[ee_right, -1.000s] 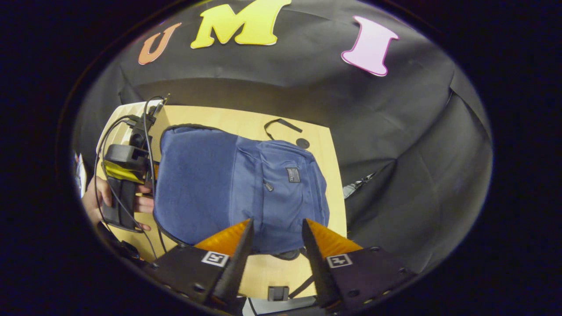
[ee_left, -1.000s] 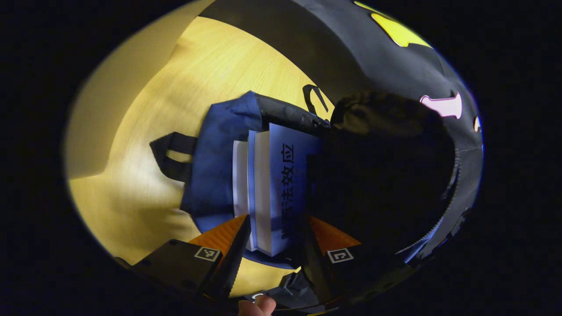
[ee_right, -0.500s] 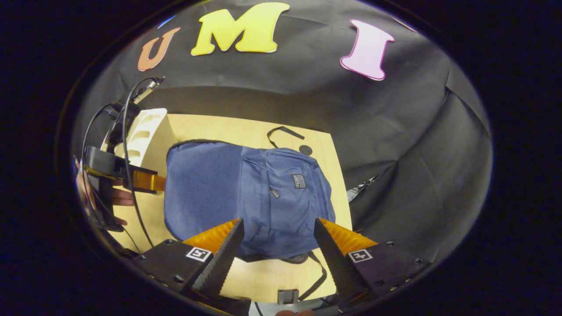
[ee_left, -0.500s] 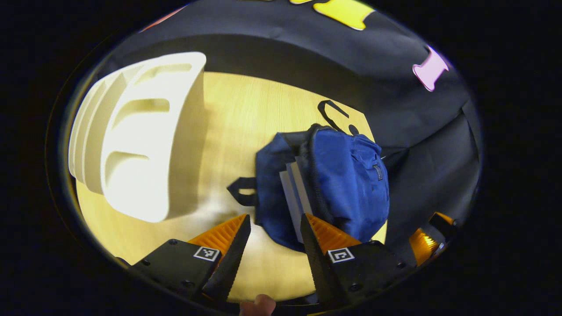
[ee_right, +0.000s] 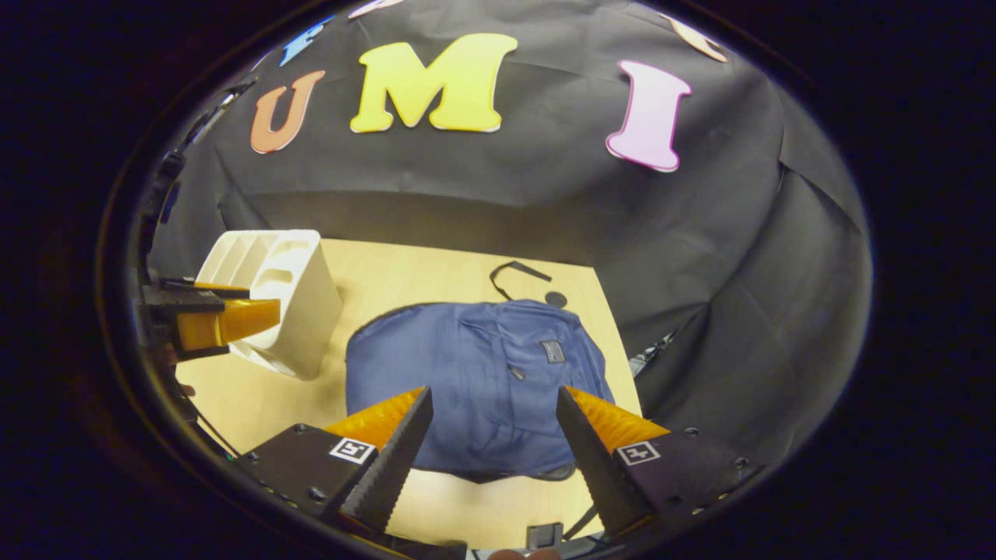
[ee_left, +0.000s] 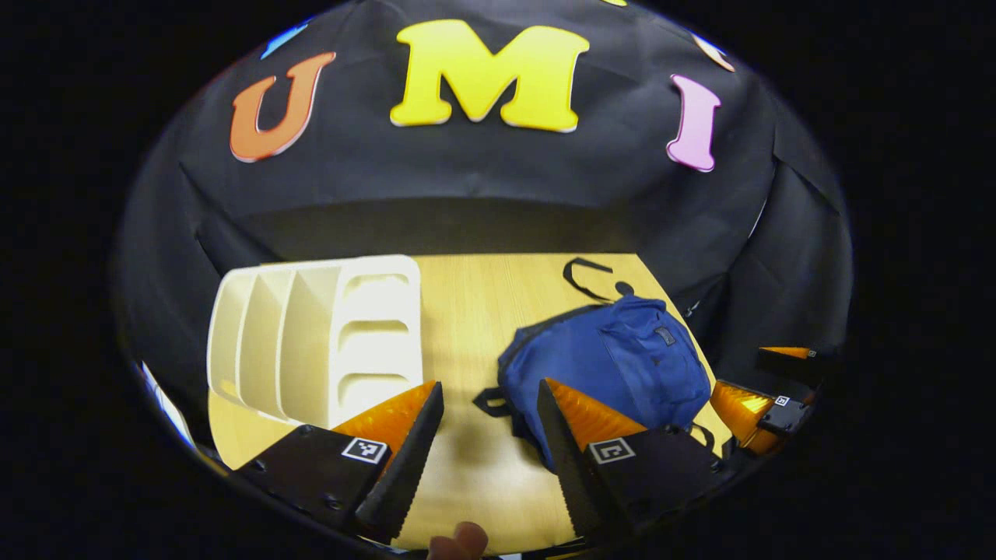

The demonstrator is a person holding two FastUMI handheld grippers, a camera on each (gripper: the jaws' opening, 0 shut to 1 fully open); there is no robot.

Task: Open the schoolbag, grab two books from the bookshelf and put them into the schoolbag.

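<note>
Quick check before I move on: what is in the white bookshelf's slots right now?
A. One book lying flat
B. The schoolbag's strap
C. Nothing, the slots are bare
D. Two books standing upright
C. In the left gripper view the white bookshelf shows only bare dividers and walls, and the blue schoolbag lies beside it on the wooden table.

Schoolbag (ee_right: 467, 381): dark blue fabric, plain, with a small dark patch on the front pocket and black straps. Bookshelf (ee_left: 327, 342): cream-white, unpatterned. Table (ee_left: 482, 311): light yellowish wood with fine straight grain. Booth wall: black cloth.
</note>
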